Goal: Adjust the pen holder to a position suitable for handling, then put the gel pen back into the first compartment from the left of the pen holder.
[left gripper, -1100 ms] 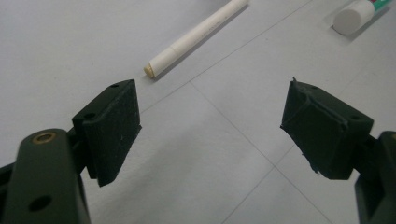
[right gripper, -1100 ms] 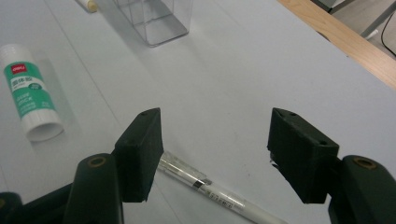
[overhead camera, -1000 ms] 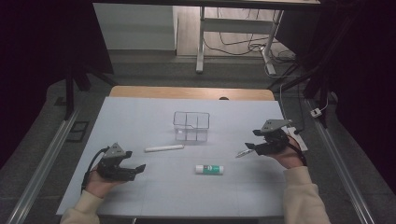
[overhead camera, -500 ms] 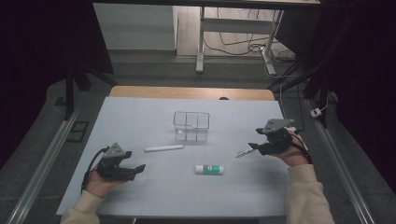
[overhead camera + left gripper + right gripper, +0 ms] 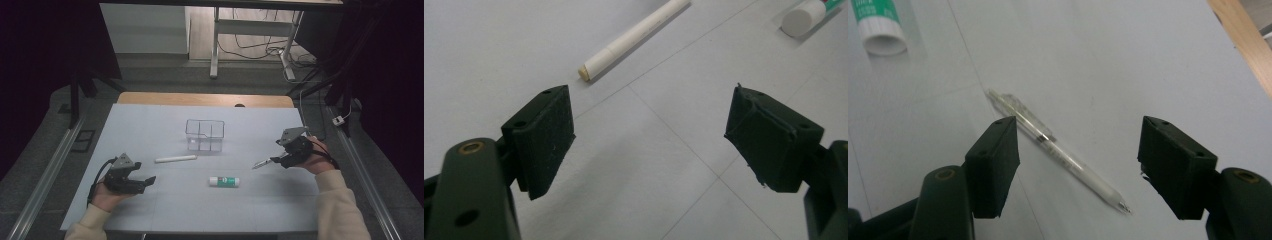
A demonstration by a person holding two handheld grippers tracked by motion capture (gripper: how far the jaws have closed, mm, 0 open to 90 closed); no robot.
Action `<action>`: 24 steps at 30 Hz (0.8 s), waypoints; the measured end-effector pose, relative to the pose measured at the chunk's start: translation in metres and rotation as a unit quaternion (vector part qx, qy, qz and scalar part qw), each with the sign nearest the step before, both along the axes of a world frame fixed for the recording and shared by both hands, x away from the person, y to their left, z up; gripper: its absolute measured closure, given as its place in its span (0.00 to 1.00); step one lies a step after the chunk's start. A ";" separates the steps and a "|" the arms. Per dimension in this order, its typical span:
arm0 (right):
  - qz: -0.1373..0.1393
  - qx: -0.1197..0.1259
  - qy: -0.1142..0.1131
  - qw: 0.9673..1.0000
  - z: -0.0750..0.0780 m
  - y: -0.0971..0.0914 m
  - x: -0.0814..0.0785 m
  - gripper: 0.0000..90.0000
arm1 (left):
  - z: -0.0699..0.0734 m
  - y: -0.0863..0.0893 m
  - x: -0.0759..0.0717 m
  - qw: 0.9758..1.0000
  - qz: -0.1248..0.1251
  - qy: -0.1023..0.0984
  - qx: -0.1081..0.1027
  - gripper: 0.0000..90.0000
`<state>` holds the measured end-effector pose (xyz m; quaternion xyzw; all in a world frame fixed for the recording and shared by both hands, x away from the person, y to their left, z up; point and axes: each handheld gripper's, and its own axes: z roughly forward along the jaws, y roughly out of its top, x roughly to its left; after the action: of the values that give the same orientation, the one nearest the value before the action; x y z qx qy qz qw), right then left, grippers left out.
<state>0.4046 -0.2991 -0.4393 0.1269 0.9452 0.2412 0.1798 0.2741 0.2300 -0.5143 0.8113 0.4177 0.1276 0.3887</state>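
Note:
A clear pen (image 5: 261, 163) lies on the white tabletop (image 5: 150, 125) at the right. My right gripper (image 5: 277, 159) hovers at its right end, open. In the right gripper view the pen (image 5: 1058, 150) lies slantwise below the gap of the right gripper (image 5: 1078, 160), touching neither pad. My left gripper (image 5: 145, 181) rests low at the front left, open and holding nothing. In the left gripper view a white marker (image 5: 634, 37) lies just beyond the left gripper (image 5: 649, 130). A green-and-white glue stick (image 5: 224, 181) lies between the two hands.
A clear divided box (image 5: 205, 134) stands at the table's middle, behind the white marker (image 5: 175, 159). The glue stick's cap end (image 5: 879, 25) lies past the pen, and its white cap (image 5: 806, 15) sits far right. A wooden strip (image 5: 205, 99) borders the far edge.
My right hand has edged slightly to the right, while the pen stays where it lay. My left hand has not moved.

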 end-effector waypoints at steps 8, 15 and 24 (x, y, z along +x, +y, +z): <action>0.009 -0.006 0.011 1.000 0.001 -0.012 0.005 0.38 | -0.001 0.000 0.001 1.000 0.000 0.001 0.000 0.22; 0.018 -0.002 0.021 1.000 0.001 -0.020 0.008 0.38 | -0.001 0.000 0.001 1.000 -0.003 0.002 0.001 0.22; 0.028 -0.017 0.035 0.999 -0.001 -0.021 0.012 0.38 | -0.001 -0.001 0.001 1.000 -0.003 0.002 0.000 0.22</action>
<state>0.4171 -0.3199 -0.4403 0.1053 0.9582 0.2253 0.1416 0.2752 0.2290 -0.5155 0.8126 0.4163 0.1254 0.3881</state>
